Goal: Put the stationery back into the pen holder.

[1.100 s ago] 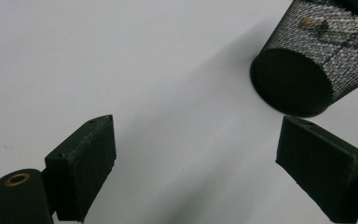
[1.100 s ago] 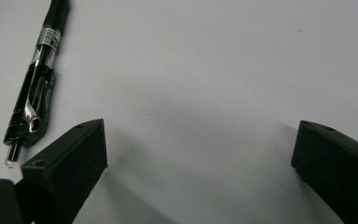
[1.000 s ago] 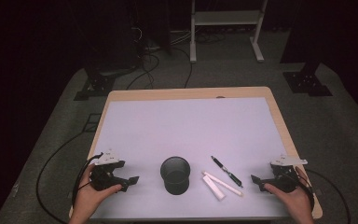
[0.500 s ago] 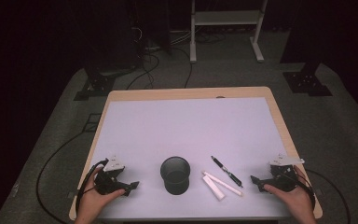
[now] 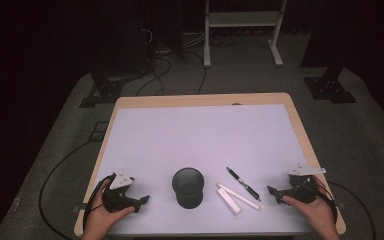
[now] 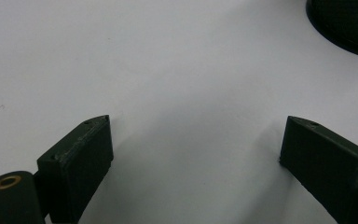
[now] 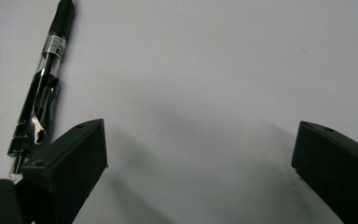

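Note:
A black mesh cup (image 5: 187,186) stands near the table's front edge. To its right lie two white pens (image 5: 237,198) and a black pen (image 5: 243,183). My left gripper (image 5: 141,200) rests on the table left of the cup, open, nothing between its jaws (image 6: 193,144); the cup's base (image 6: 345,23) shows at the upper right of the left gripper view. My right gripper (image 5: 274,192) sits at the front right, open and empty (image 7: 200,149). The black pen (image 7: 44,88) lies just beyond its left jaw in the right gripper view.
The white table top (image 5: 200,140) has a wooden rim. Beyond it on the dark floor are cables (image 5: 160,70), a white stand's legs (image 5: 240,35) and black tripod bases (image 5: 330,85).
My left gripper has moved toward the table's front edge, closer to the person. The right gripper has shifted only slightly.

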Demonstrator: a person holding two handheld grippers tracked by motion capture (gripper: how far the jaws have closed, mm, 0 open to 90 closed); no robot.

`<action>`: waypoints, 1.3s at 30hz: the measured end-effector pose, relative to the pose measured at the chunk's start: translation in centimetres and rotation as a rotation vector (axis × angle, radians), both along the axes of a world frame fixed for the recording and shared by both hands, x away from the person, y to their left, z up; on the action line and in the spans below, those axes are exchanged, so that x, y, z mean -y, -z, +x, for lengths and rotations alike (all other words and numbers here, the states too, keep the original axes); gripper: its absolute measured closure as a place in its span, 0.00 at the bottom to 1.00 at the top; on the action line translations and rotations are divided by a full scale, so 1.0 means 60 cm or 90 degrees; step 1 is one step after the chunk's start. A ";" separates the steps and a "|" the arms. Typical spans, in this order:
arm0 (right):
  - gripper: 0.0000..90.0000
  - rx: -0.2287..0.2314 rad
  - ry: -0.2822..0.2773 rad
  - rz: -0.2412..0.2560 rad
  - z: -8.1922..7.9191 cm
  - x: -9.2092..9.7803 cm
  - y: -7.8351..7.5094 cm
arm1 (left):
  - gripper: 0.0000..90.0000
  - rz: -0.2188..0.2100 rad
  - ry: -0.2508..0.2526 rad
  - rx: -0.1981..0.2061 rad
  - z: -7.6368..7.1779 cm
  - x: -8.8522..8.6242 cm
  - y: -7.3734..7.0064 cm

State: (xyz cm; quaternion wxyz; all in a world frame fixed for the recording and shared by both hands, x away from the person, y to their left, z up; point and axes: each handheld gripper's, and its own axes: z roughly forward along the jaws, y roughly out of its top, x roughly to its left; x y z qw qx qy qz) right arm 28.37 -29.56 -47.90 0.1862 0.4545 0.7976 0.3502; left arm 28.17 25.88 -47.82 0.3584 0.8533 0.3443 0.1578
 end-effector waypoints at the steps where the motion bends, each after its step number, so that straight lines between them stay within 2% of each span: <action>1: 0.03 0.001 0.000 0.003 0.000 0.001 -0.002 | 0.09 0.001 -0.001 0.000 0.000 0.000 0.000; 7: 0.05 0.008 0.008 0.014 0.007 0.002 -0.009 | 0.09 0.001 -0.002 -0.001 0.000 0.000 0.000; 15: 0.07 0.018 -0.004 0.024 0.007 -0.004 -0.023 | 0.09 -0.001 -0.002 -0.002 0.000 0.000 0.000; 18: 0.14 0.025 -0.008 0.025 0.008 -0.008 -0.030 | 0.09 -0.003 -0.002 -0.005 0.001 0.000 0.000; 24: 0.16 0.028 -0.019 0.020 0.011 -0.017 -0.035 | 0.09 -0.003 -0.001 -0.006 0.001 -0.001 0.000; 31: 0.24 0.026 -0.035 0.012 0.013 -0.029 -0.035 | 0.09 -0.003 -0.002 -0.008 0.002 -0.001 0.000; 39: 0.33 0.016 -0.045 0.021 0.017 -0.034 -0.039 | 0.09 -0.004 -0.002 -0.008 0.002 -0.002 0.001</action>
